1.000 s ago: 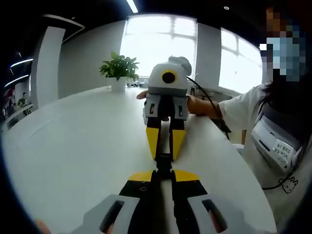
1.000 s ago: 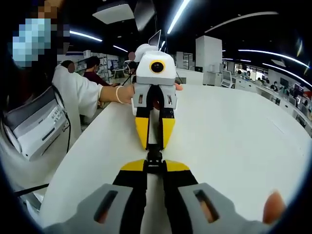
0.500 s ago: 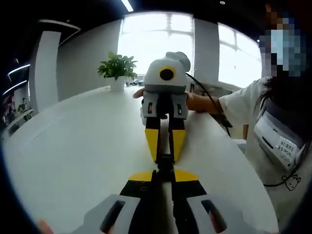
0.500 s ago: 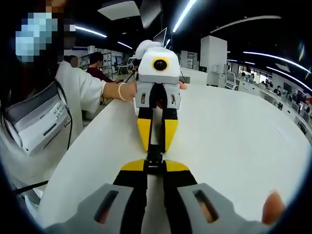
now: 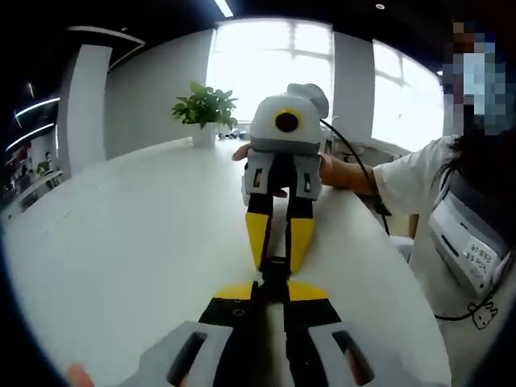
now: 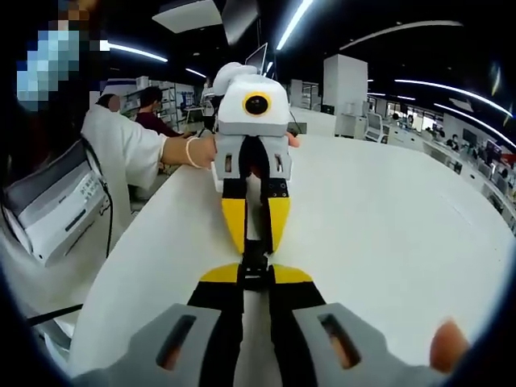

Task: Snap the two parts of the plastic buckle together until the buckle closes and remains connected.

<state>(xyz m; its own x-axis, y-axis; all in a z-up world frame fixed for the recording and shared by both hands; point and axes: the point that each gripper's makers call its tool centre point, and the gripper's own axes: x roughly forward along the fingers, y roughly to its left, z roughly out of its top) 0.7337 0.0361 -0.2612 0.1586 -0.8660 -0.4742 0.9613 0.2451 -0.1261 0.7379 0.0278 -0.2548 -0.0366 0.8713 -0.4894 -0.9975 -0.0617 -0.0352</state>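
Open-plan office, desks [image 6: 379, 133], strip lights [image 6: 294, 22], seated workers [image 6: 151, 109]

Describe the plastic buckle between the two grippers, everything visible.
The buckle is small, black, plastic-looking and held above the white table. Its near end sits in the left gripper, its far end in the right gripper. The right gripper view shows the same. It reads as one short dark piece; whether it is latched cannot be told.

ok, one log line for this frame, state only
left gripper: shut on buckle | right gripper: shut on buckle | buckle: held between opposed gripper tips, above white table | latch: cannot tell
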